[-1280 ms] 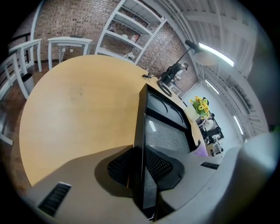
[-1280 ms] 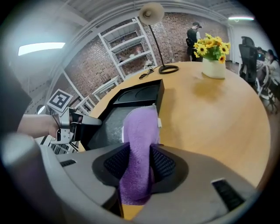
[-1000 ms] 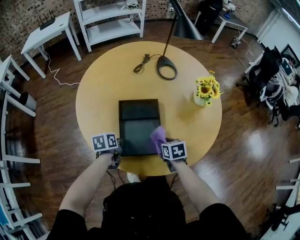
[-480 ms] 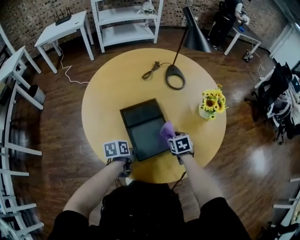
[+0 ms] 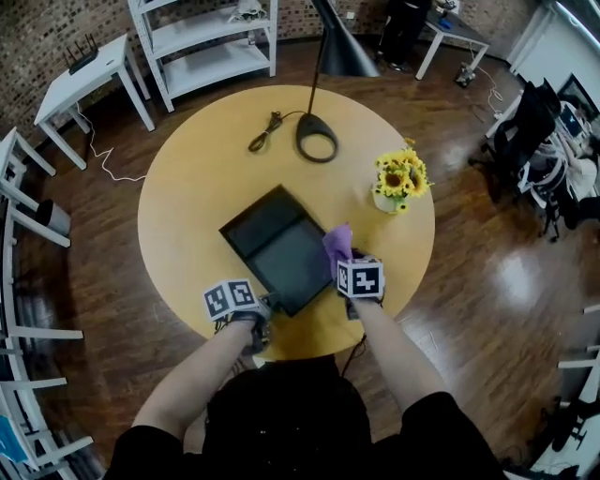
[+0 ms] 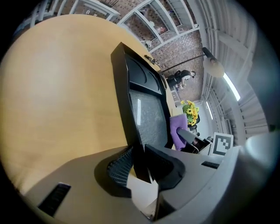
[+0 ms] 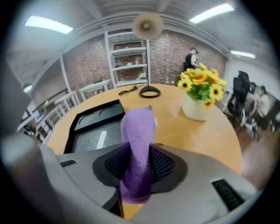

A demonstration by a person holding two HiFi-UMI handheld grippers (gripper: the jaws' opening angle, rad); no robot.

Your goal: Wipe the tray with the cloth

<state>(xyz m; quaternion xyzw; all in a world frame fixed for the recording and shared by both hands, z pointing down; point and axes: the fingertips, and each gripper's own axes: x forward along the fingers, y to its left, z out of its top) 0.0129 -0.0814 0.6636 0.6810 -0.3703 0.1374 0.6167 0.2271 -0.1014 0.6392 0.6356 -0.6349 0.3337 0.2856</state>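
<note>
Sunflowers (image 5: pixel 401 174) in vase (image 5: pixel 385 202); cloth (image 5: pixel 337 242) at tray (image 5: pixel 272 248) edge.

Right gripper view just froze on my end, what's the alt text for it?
The right gripper has its jaws clamped on a purple cloth that stands up between them. Behind it on the round wooden table are a black tray at left, a vase of sunflowers at right and a lamp base farther back.

**Round counter (image 5: pixel 192 202) at centre of brick-walled room**

The wooden counter stands on a glossy dark plank floor (image 5: pixel 94 248). Behind it, a white shelving unit (image 5: pixel 202 42) and a white side table (image 5: pixel 80 80) line a brick wall (image 5: pixel 42 28). A black lamp (image 5: pixel 317 147) rises from the counter near sunflowers (image 5: pixel 398 176); strip lights (image 7: pixel 48 25) glow overhead.
</note>
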